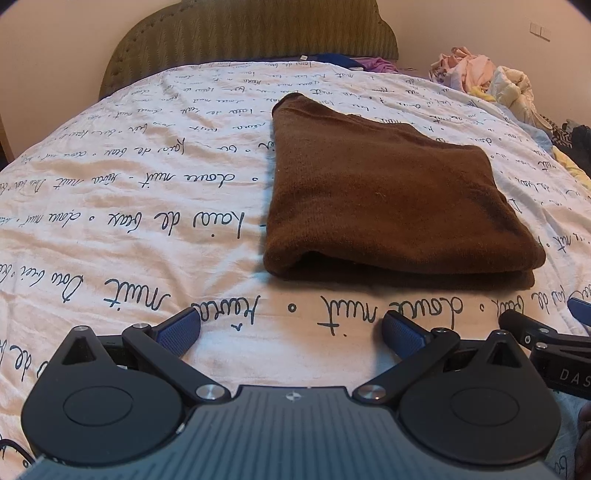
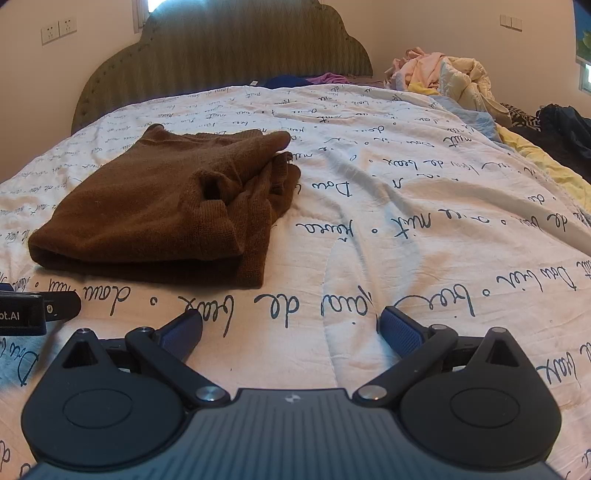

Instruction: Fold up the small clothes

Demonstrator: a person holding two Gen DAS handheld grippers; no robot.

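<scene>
The left gripper [image 1: 291, 328], its blue-padded black fingers spread wide and holding nothing, hovers low over a white quilted bedcover [image 1: 147, 206] printed with dark cursive script. In the left wrist view, a brown knitted garment [image 1: 384, 199], already folded into a thick rectangular bundle, lies at about one o'clock from this claw, near but apart from the fingertips. A strip of bare bedcover lies between them. The bundle's long axis runs away from the claw toward the olive-green upholstered headboard [image 1: 251, 33], and its rounded folded edge faces the fingers.

Further right, the right gripper [image 2: 290, 328] is likewise wide open and empty. From its own camera the brown knitted garment [image 2: 155, 206] sits at about eleven o'clock, with loose, bunched layers, seemingly a sleeve or cuff, spilling at the bundle's right side. The two claws are side by side at the near edge of the bed, and the bundle lies ahead and between them.

Judged from these views, the garment looks largely folded. The untidy right side lies closer to the right gripper, so any tucking there would likely fall to that hand. The left gripper is better placed for the neat left edge.

A heap of pale pink and cream unfolded clothes [image 2: 439, 74] waits at about one o'clock, well apart at the far right of the bed.
</scene>
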